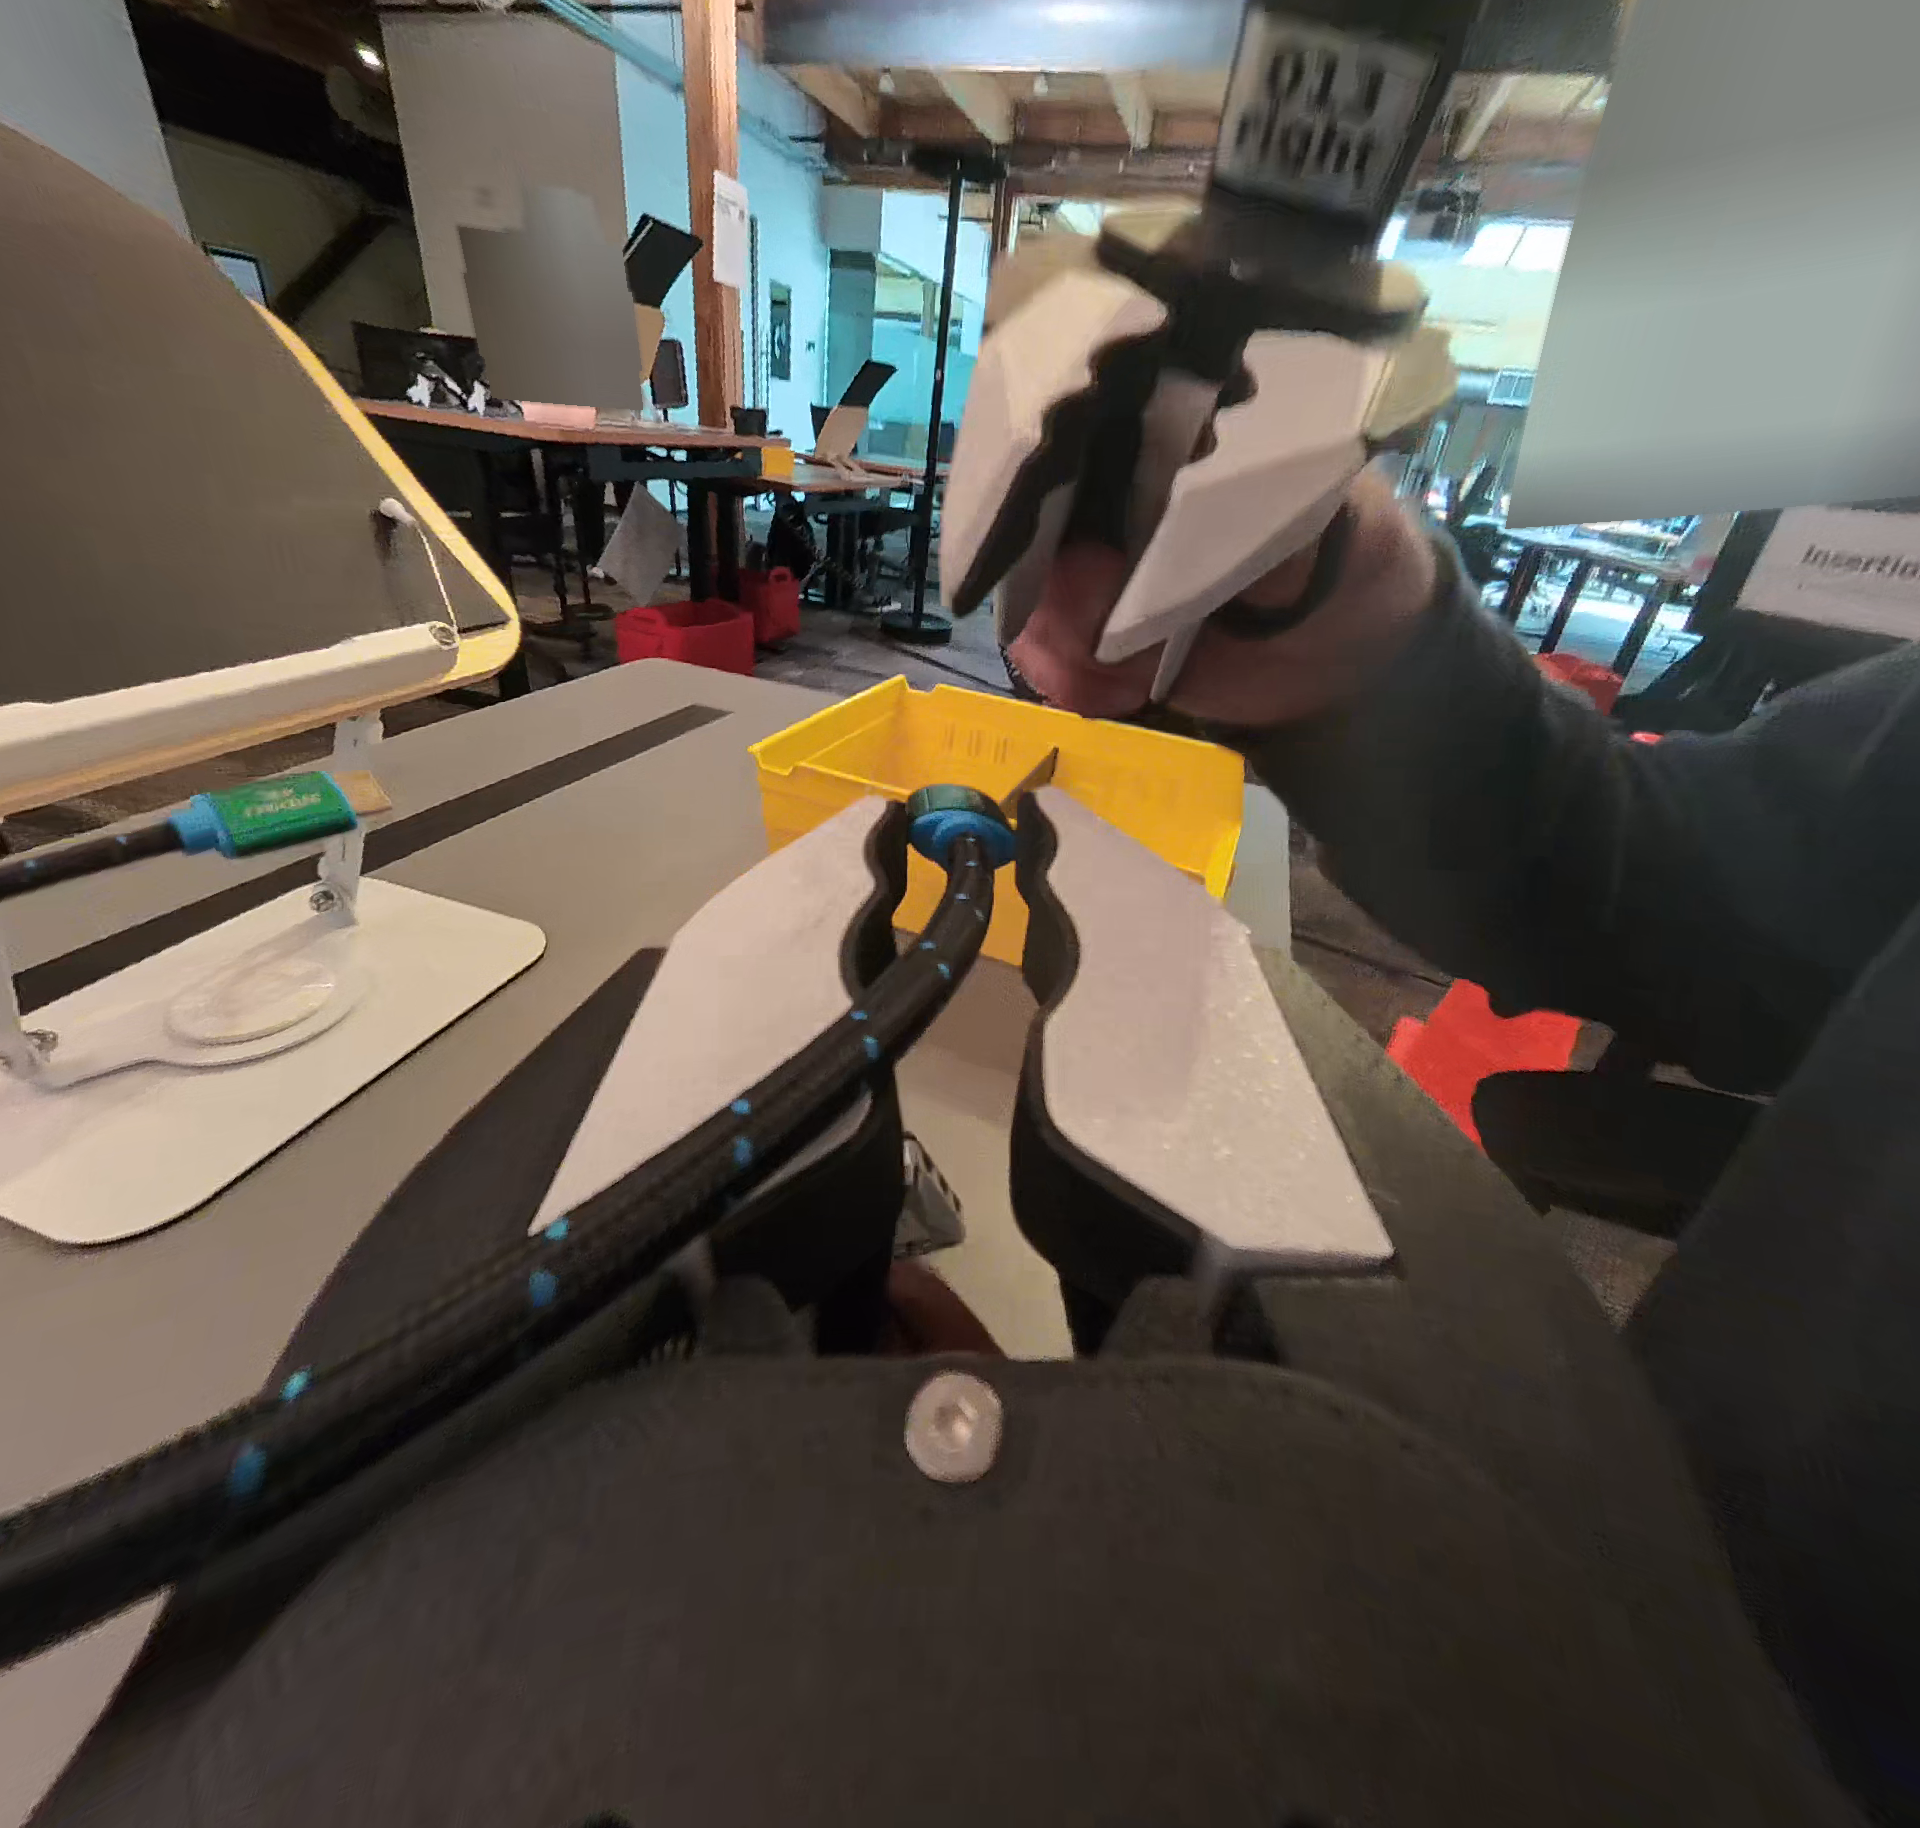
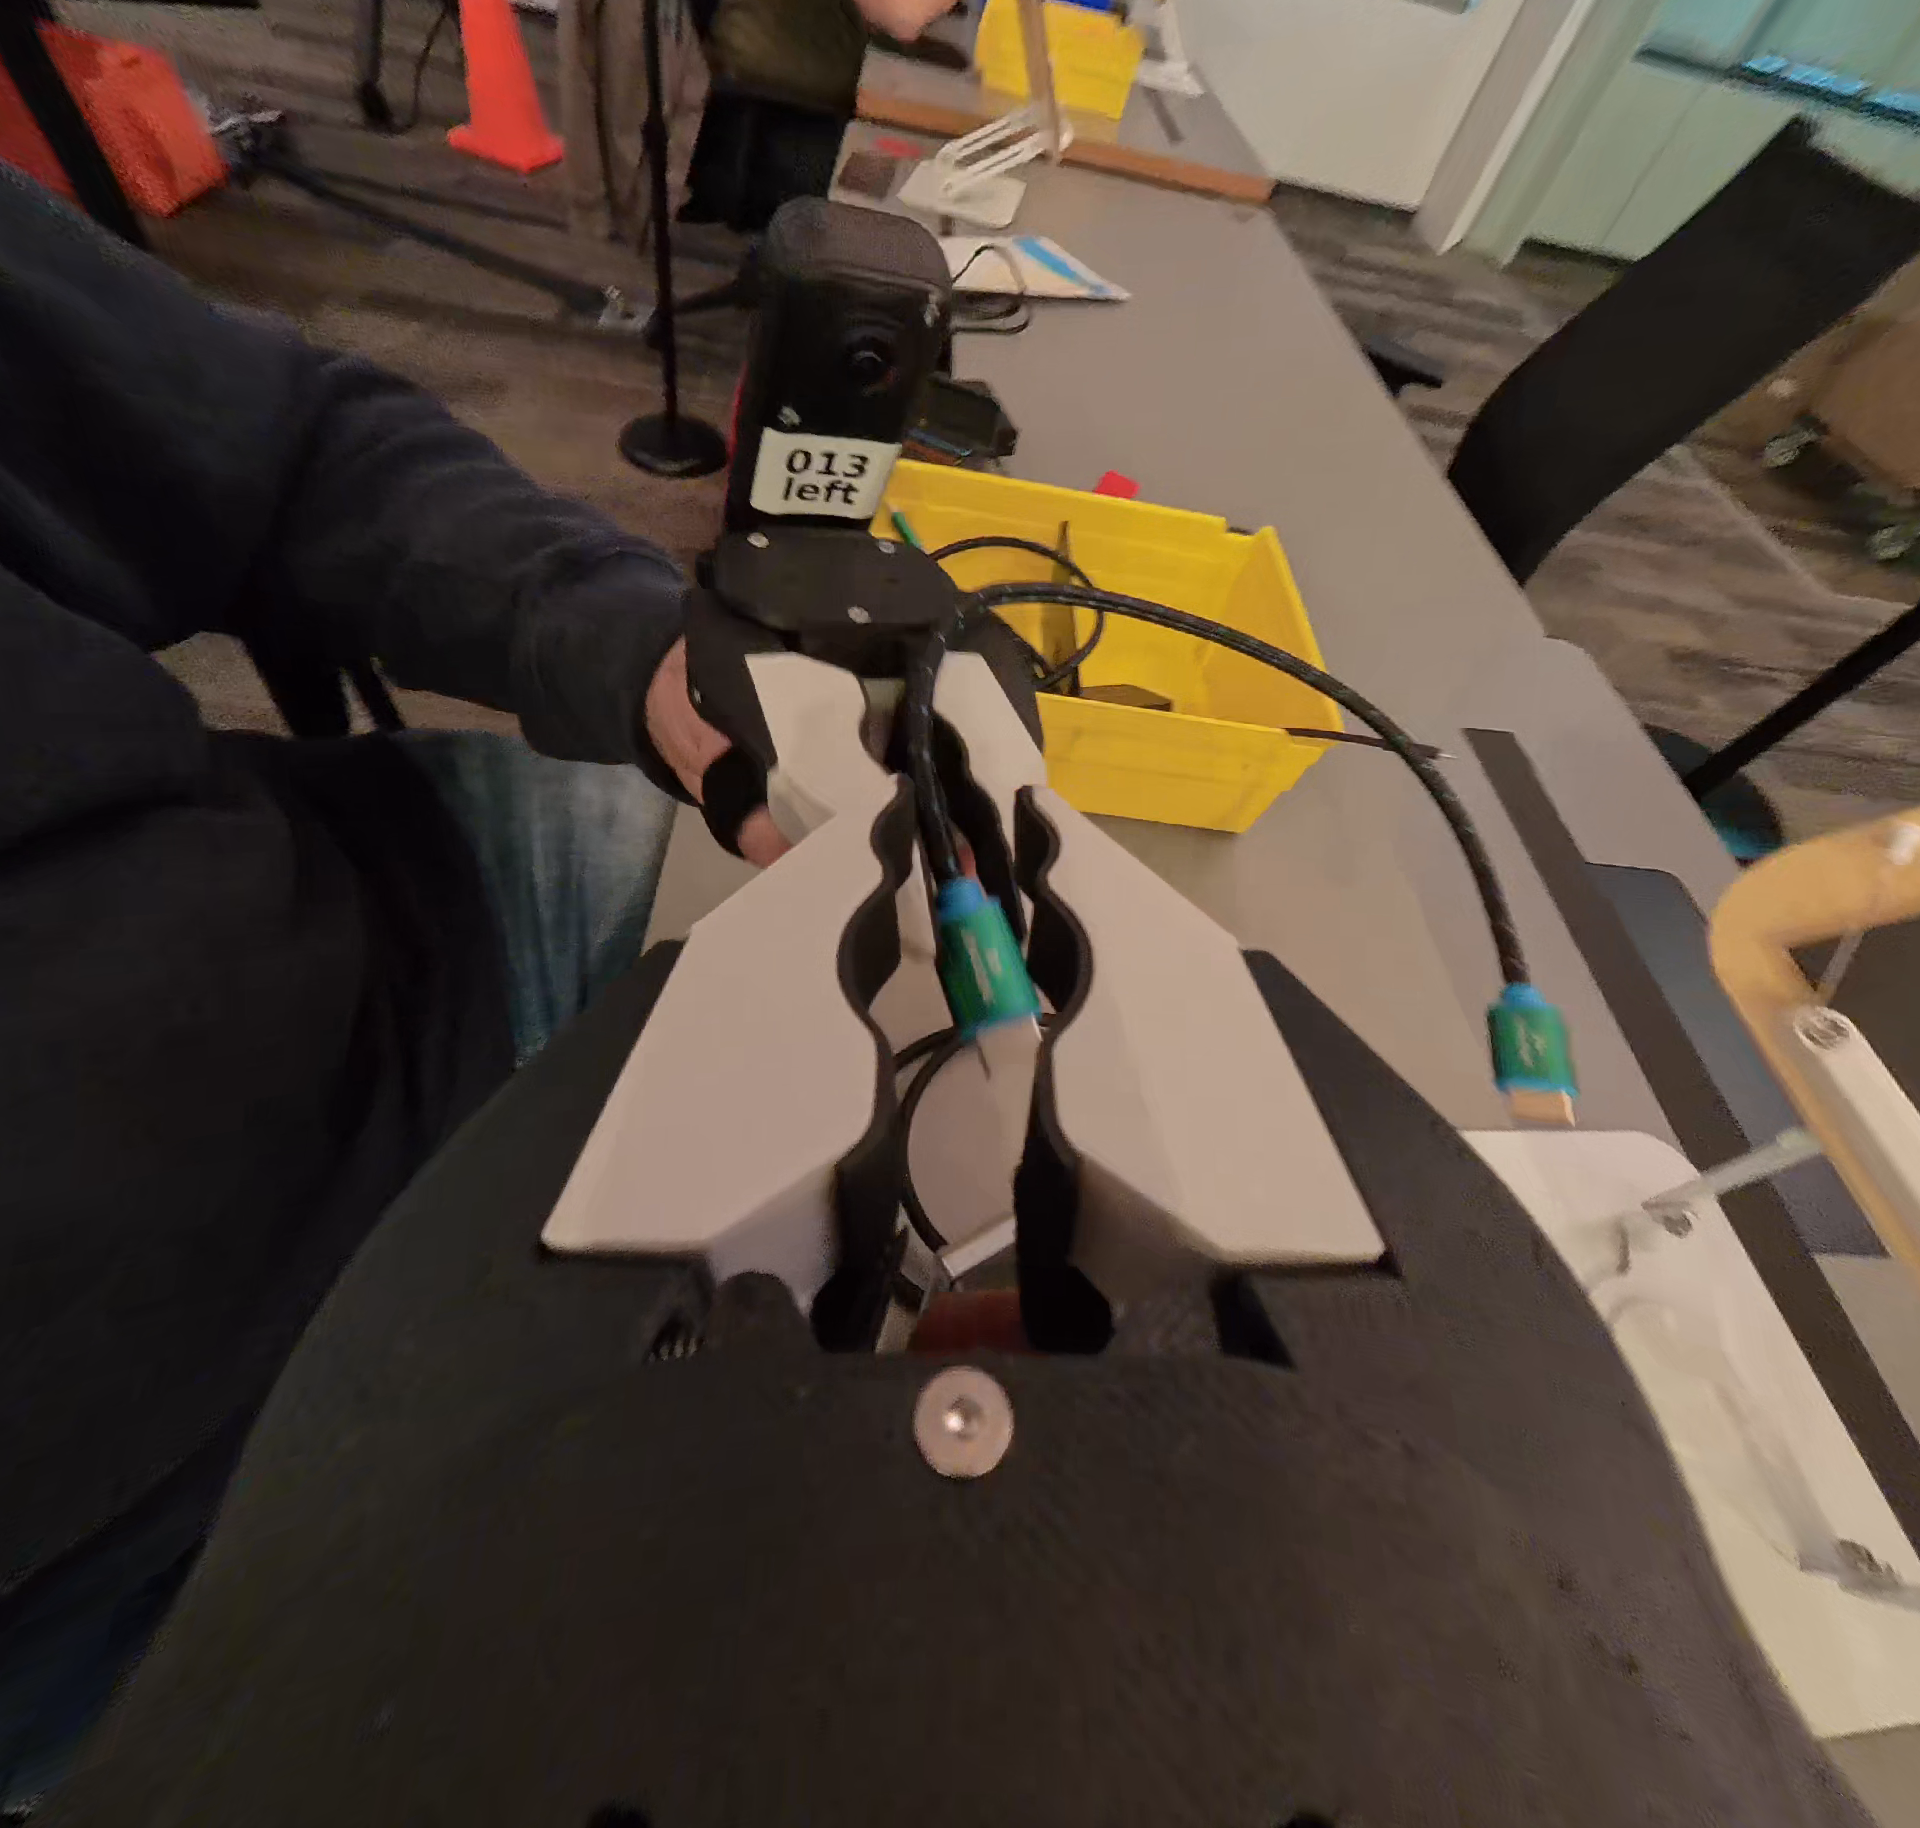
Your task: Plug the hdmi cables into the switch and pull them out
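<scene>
My left gripper (image 1: 961, 814) is shut on a black braided HDMI cable (image 1: 727, 1144) just behind its blue-collared plug. In the right wrist view that green plug (image 2: 985, 968) sticks out of the left gripper (image 2: 914, 786) toward the camera and shows in the gap of my right gripper (image 2: 961, 812). The right gripper is open and empty, and in the left wrist view it (image 1: 1039, 625) hangs higher, above the yellow bin. The cable's other green plug (image 1: 270, 812) (image 2: 1532, 1061) dangles over the stand's base. A dark box (image 2: 1127, 700) lies in the bin; I cannot tell whether it is the switch.
A yellow bin (image 1: 1153, 791) (image 2: 1174, 770) stands on the grey table (image 2: 1247, 428). A white stand with a wood-edged board (image 1: 260, 656) (image 2: 1808, 937) and a white base plate (image 1: 312, 999) (image 2: 1662, 1311) stands close by. An orange cone (image 2: 499, 64) and a person are in the background. The grippers are tip to tip, or close to it.
</scene>
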The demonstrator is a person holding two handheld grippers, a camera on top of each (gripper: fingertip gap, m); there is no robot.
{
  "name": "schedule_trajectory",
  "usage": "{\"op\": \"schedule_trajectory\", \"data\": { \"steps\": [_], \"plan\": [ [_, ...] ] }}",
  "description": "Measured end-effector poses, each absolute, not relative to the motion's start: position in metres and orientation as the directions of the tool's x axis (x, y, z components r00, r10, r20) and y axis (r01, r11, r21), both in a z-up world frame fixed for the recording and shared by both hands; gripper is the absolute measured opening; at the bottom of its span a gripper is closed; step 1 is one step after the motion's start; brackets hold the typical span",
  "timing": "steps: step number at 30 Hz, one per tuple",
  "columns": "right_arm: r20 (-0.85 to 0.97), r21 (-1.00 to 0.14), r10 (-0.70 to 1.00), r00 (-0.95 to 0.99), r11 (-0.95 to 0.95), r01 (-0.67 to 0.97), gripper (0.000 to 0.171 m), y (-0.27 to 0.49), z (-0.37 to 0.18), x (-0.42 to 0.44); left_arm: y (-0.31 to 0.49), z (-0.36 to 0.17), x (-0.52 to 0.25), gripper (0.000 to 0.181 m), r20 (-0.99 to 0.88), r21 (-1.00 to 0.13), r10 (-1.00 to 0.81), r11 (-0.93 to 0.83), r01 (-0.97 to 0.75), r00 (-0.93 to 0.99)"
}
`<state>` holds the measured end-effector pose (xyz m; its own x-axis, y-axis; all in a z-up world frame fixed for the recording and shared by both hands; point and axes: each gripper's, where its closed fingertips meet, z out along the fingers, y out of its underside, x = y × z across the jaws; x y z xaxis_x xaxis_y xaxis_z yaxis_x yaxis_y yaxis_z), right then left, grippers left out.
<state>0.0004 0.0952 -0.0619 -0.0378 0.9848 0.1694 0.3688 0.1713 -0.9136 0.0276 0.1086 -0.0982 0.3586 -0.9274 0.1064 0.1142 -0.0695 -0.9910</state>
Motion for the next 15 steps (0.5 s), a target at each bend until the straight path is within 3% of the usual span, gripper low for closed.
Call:
{"op": "schedule_trajectory", "data": {
  "steps": [9,15],
  "plan": [
    [0.111,-0.775,0.981,-0.159,0.186,0.604,0.0,0.096,-0.1,-0.055,0.107,-0.112,0.034,0.02,0.027,-0.999,-0.925,-0.032,-0.009,0.378],
    [0.199,-0.748,0.955,-0.221,0.294,0.595,0.0,0.09,-0.099,-0.056,0.109,-0.114,0.033,0.019,0.03,-0.999,-0.924,-0.043,-0.026,0.381]
  ]
}}
